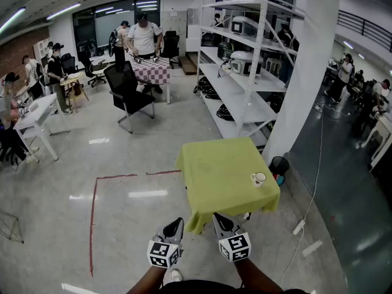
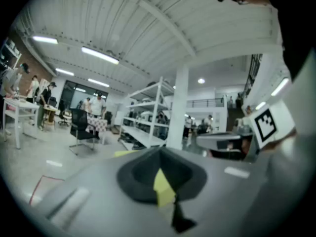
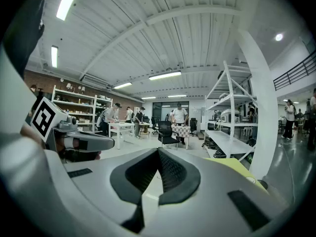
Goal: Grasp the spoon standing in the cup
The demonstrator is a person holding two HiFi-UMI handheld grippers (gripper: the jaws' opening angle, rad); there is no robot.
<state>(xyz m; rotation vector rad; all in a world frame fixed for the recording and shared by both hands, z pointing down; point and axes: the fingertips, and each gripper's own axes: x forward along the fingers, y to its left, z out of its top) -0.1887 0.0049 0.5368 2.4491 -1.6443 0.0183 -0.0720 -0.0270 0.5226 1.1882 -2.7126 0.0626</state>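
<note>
A white cup (image 1: 258, 178) stands near the right edge of a table under a yellow-green cloth (image 1: 217, 164). The spoon in it is too small to make out. Both grippers are held low in front of the table's near edge, well short of the cup. My left gripper (image 1: 174, 226) (image 2: 159, 149) is shut and empty, and a strip of the yellow cloth (image 2: 126, 153) shows beyond it. My right gripper (image 1: 221, 222) (image 3: 158, 152) is shut too, with nothing between its pads. The cloth's corner (image 3: 234, 166) lies to its right.
A white pillar (image 1: 306, 72) and a metal shelf rack (image 1: 242, 66) stand behind the table. A black bin (image 1: 280, 164) sits by the pillar's foot. A black office chair (image 1: 130, 90) stands at the far left, near people at tables. Red tape (image 1: 93, 213) marks the floor.
</note>
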